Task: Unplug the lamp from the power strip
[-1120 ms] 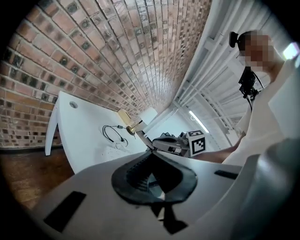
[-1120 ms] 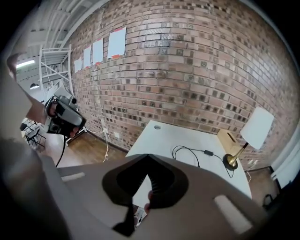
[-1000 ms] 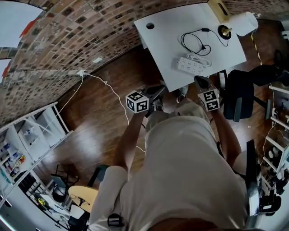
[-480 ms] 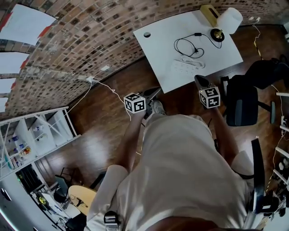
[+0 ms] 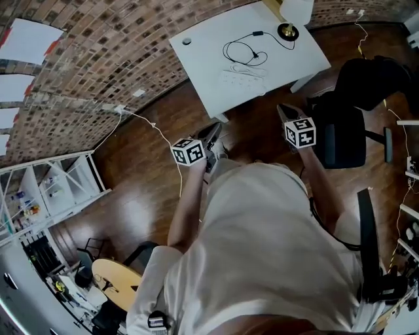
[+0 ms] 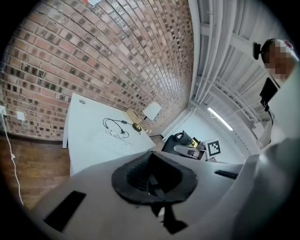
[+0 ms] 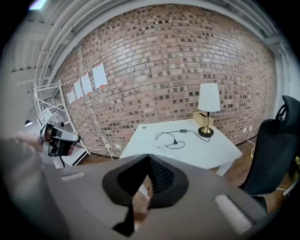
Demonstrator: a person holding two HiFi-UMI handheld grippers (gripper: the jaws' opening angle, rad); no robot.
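— Is the lamp plugged into the power strip?
— Too small to tell; the strip barely shows on the far white table. The head view's top edge cuts off the lamp's shade.

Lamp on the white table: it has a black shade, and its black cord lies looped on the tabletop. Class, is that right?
No. The lamp has a white shade, not black, as the right gripper view shows. It does stand on the white table, with its black cord looped on the tabletop.
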